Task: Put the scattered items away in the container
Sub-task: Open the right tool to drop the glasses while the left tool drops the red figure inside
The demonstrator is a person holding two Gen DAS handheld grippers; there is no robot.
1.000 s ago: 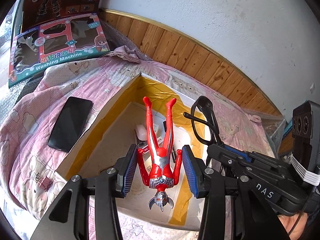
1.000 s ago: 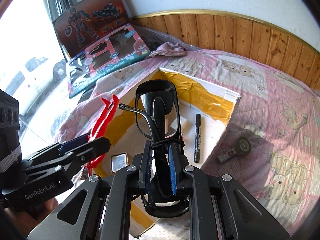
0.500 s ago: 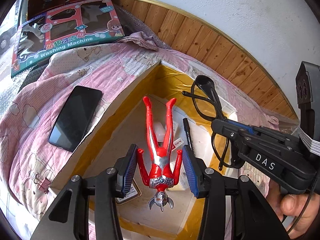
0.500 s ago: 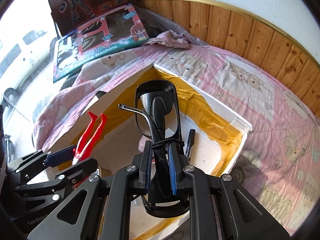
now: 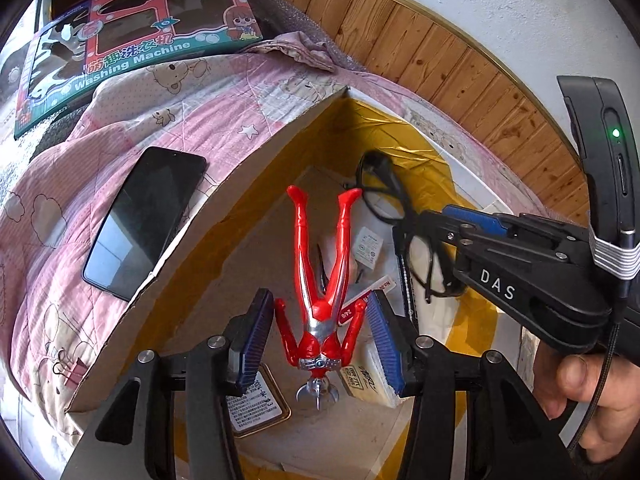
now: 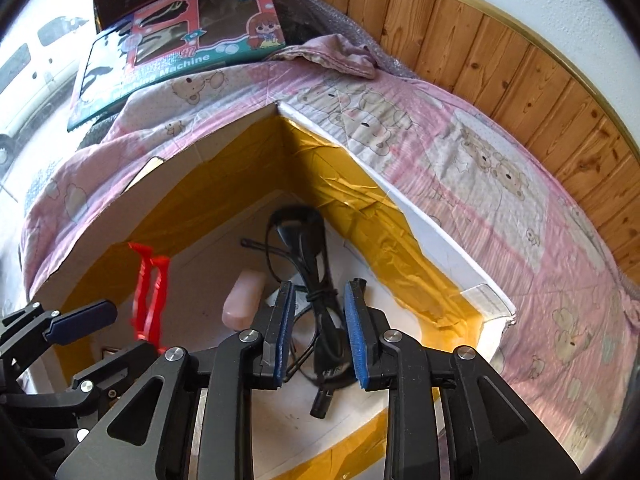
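Observation:
An open cardboard box (image 5: pixel 240 184) lined with yellow tape sits on a pink quilt. My left gripper (image 5: pixel 320 294) is shut on a red and silver toy figure (image 5: pixel 320 320), which hangs head down over the box floor. My right gripper (image 6: pixel 320 284) is inside the box (image 6: pixel 420 220) with its pads apart. Black glasses (image 6: pixel 316 280) sit loose in the gap between them, and I cannot tell whether they rest on the floor. In the left wrist view the glasses (image 5: pixel 384 204) are at the right gripper's (image 5: pixel 452 216) tip. The figure's red legs (image 6: pixel 150 292) show beside the left gripper (image 6: pixel 80 316).
A black phone (image 5: pixel 144 216) and a binder clip (image 5: pixel 66 368) lie on the quilt left of the box. In the box are a marker (image 5: pixel 406 280), a white adapter (image 5: pixel 368 248), a tin (image 5: pixel 256 404) and a pink piece (image 6: pixel 244 296). Toy boxes (image 5: pixel 132 48) stand behind.
Both grippers dropped deeper into the box. The right gripper's pads spread apart, freeing the glasses they had clamped. The left still grips the figure.

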